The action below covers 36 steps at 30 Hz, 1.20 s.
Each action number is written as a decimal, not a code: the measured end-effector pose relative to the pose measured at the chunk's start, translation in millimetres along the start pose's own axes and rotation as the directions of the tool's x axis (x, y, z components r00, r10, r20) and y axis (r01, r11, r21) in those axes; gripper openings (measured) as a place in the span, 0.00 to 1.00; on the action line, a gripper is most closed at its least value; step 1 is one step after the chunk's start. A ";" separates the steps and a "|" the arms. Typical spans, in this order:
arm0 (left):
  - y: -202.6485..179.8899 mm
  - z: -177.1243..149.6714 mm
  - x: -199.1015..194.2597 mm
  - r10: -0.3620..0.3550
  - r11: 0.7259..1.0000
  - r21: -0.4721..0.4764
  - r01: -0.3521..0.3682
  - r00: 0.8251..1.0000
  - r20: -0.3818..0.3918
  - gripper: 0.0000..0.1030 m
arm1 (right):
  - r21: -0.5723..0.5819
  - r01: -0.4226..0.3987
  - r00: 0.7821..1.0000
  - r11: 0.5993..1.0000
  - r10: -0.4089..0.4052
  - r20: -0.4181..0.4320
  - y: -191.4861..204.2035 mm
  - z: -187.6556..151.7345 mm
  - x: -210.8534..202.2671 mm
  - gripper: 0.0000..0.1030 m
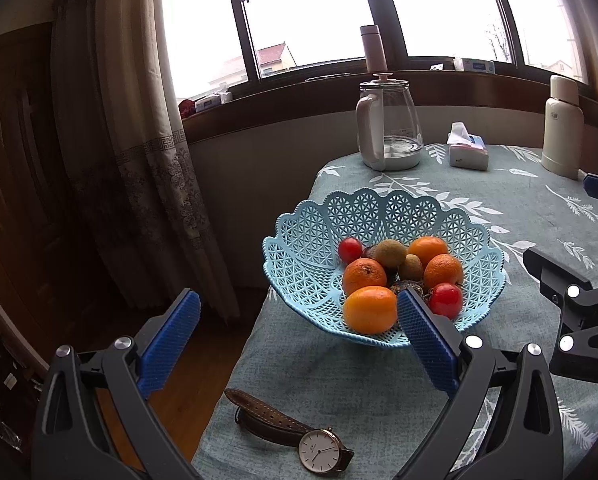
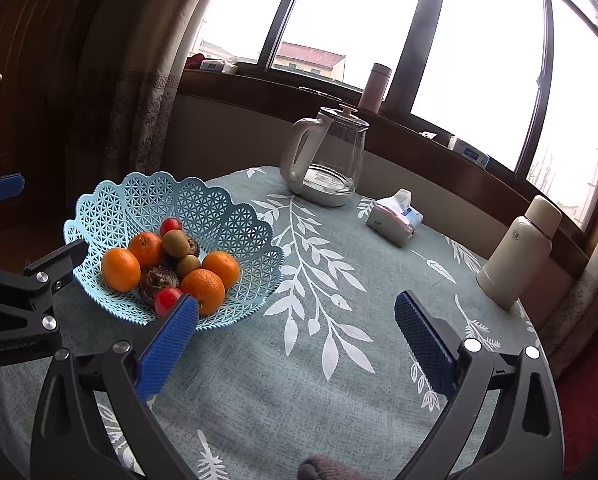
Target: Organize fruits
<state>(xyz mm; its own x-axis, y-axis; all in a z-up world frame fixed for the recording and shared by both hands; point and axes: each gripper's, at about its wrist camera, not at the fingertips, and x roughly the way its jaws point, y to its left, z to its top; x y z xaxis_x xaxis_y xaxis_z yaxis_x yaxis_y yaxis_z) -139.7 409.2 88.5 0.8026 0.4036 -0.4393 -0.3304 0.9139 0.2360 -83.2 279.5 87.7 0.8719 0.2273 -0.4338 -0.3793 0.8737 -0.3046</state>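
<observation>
Jaws of both grippers stand wide apart and hold nothing. The left gripper (image 1: 299, 320) hangs over the near left edge of the table (image 1: 479, 208); its left pad (image 1: 171, 344) is out past the edge, above the wooden floor, and its right pad (image 1: 427, 344) overlaps the near rim of the basket (image 1: 299, 264). Just ahead of that right pad lie the fruits, all inside the basket: an orange (image 1: 370, 309) right beside the pad tip, a red fruit (image 1: 445, 300) on the pad's other side, and beyond them more oranges, two kiwis (image 1: 387, 253) and another red fruit at the back. A watch (image 1: 295, 432) lies on the cloth below and between the left jaws, close to the camera. The right gripper (image 2: 297, 320) hovers over bare patterned cloth, with the basket off its left pad (image 2: 167, 344), whose tip covers the basket's near rim by a red fruit. Farther ahead, between the right jaws, stand a kettle (image 2: 327, 152) and a tissue pack (image 2: 395, 216); a flask (image 2: 519, 252) stands beyond the right pad. Behind all of it runs the window.
</observation>
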 end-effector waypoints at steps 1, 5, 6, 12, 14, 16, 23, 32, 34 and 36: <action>-0.6 -0.3 0.1 -0.001 1.000 0.002 0.001 1.000 -0.001 0.97 | -0.001 -0.001 1.000 1.000 0.001 -0.001 0.4 -0.3 0.2 0.95; -2.4 -0.9 1.2 -0.002 1.000 0.007 0.002 1.000 -0.004 0.97 | -0.008 -0.005 1.000 1.000 0.005 -0.001 1.1 -0.7 -0.3 0.95; -2.8 -1.3 1.6 -0.003 1.000 0.008 0.003 1.000 -0.006 0.97 | -0.009 -0.007 1.000 1.000 0.007 -0.001 1.5 -0.9 -0.1 0.95; -4.9 -3.6 4.6 -0.006 1.000 0.017 0.006 1.000 -0.020 0.97 | -0.020 -0.014 1.000 1.000 0.014 -0.009 5.2 -3.2 1.8 0.95; -5.1 -4.1 4.8 -0.006 1.000 0.019 0.007 1.000 -0.021 0.97 | -0.019 -0.013 1.000 1.000 0.013 -0.011 5.2 -3.7 2.4 0.95; -5.2 -3.7 5.3 -0.007 1.000 0.019 0.007 1.000 -0.021 0.97 | -0.012 -0.018 1.000 1.000 0.018 -0.014 4.2 -4.2 2.8 0.95; -6.5 -4.1 6.1 -0.008 1.000 0.021 0.008 1.000 -0.024 0.97 | -0.007 -0.007 1.000 1.000 0.007 -0.017 2.9 -5.7 5.4 0.95; -6.4 -4.0 6.3 -0.008 1.000 0.021 0.009 1.000 -0.024 0.97 | -0.007 -0.031 0.999 1.000 0.031 -0.021 4.2 -7.9 6.3 0.95; -6.5 -4.0 6.4 -0.008 1.000 0.021 0.009 1.000 -0.024 0.97 | -0.010 -0.033 0.999 0.999 0.033 -0.017 5.0 -8.5 5.3 0.95; -6.8 -4.2 6.2 -0.008 1.000 0.023 0.009 1.000 -0.024 0.97 | -0.012 -0.030 1.000 0.999 0.030 -0.007 5.2 -9.0 3.7 0.95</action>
<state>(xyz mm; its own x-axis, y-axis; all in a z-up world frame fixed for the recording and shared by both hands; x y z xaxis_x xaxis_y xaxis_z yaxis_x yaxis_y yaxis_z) -134.5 405.7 80.5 0.7932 0.3968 -0.4619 -0.3117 0.9162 0.2519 -84.8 281.0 76.8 0.8579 0.2503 -0.4487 -0.4089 0.8614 -0.3014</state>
